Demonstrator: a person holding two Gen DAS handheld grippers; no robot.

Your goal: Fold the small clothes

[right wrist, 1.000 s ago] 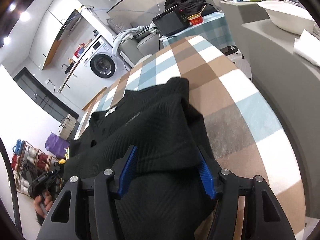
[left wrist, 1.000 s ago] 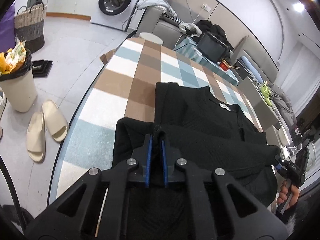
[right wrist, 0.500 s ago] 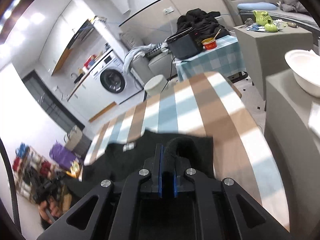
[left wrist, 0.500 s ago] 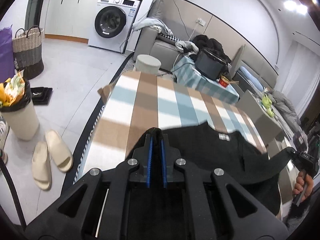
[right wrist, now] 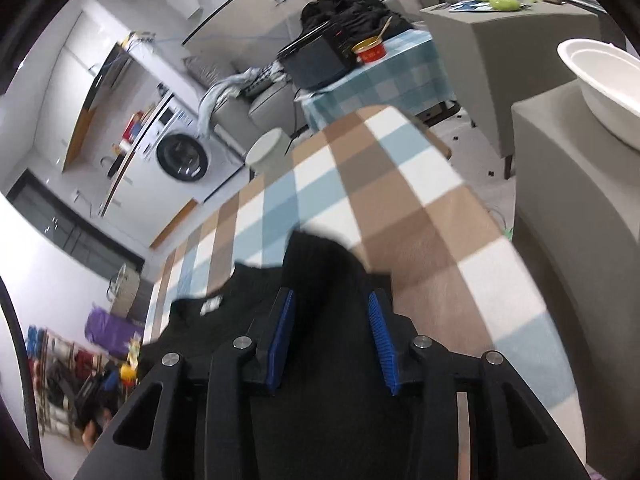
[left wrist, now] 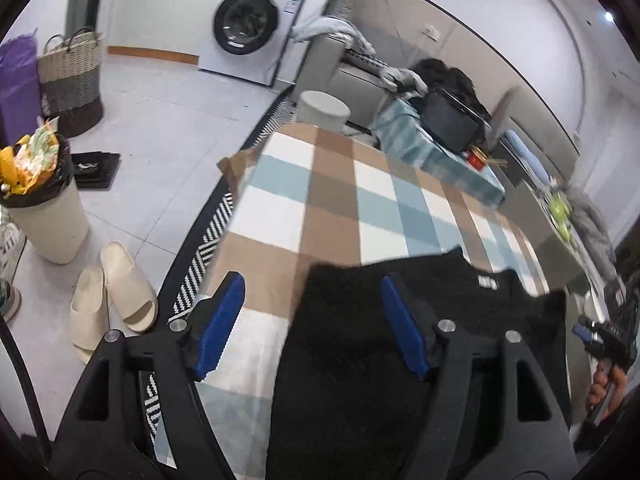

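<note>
Fingers of left gripper (left wrist: 312, 322) spread wide, nothing pinched; left blue pad over bare checked cloth, right pad over the black knit top (left wrist: 400, 340). Right gripper (right wrist: 330, 338) fingers also parted, moderately wide, straddling a raised hump of the same top (right wrist: 320, 280) but not visibly clamping it; cannot tell if pads touch fabric.

Top lies on the bench (left wrist: 332, 200), which is covered in a brown/blue/white checked cloth. White neck label (left wrist: 487, 282) faces up, neckline toward the far end of the bench. Garment bunched near the grippers, outline uneven, one edge lumped beside the label.

Progress, judged: early to middle. Garment on bench and released, but no clean rectangle visible, no flat stacked layers confirmed. Probably left: smooth it, bring sides or sleeves in, fold bottom toward label. Lower part of the top hidden under gripper bodies, so fold count unknown.

Off the bench, past its left edge: slippers (left wrist: 112, 296), bin (left wrist: 40, 200), washing machine (left wrist: 248, 24) on the far wall.
</note>
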